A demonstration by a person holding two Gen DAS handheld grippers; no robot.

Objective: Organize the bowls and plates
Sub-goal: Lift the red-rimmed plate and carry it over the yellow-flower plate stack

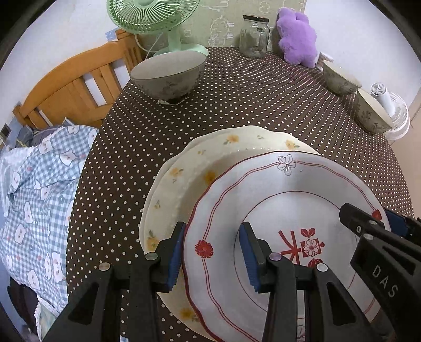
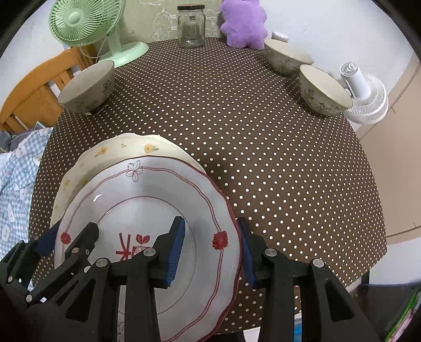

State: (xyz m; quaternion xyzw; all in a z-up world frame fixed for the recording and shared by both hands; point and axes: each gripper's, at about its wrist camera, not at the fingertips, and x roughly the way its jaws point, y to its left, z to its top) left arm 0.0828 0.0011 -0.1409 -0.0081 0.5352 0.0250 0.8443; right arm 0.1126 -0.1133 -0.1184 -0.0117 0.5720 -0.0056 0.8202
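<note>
The white plate with the red border point(image 1: 286, 210) lies on top of the cream plate with yellow flowers point(image 1: 189, 171), shifted toward the near right so the cream rim shows as a crescent on the far left. Both sit at the near edge of the tabletop point(image 1: 236, 105), and the white plate appears to overhang that edge in the right wrist view.

The left gripper point(image 1: 213, 252) straddles the white plate's left rim, fingers apart: 1 pad is outside the rim over the cream plate, the other over the white plate's well. The right gripper point(image 2: 214, 250) does the same on the opposite rim, fingers apart, 1 pad inside and 1 beyond the edge over the tabletop. Neither looks clamped, though whether any pad touches the rim cannot be told.

The step in hand seems to be squaring the top plate onto the lower one. To do it well:

1. Close both grippers evenly, or push from both rims together, so the plate does not pivot or tilt.
2. Slide it low toward the far left until the 2 rims line up. Glazed ware slips easily, so move slowly.
3. Watch that the cream plate is not dragged along.

The 3 bowls are well apart from the stack: 1 bowl point(image 2: 88, 88) at the far left near the green fan point(image 2: 86, 23), and 2 bowls point(image 2: 285, 59) point(image 2: 322, 90) just beside each other at the far right, likely to be nested afterwards. A glass jar point(image 2: 191, 26) and a purple plush toy point(image 2: 243, 23) stand at the back.
</note>
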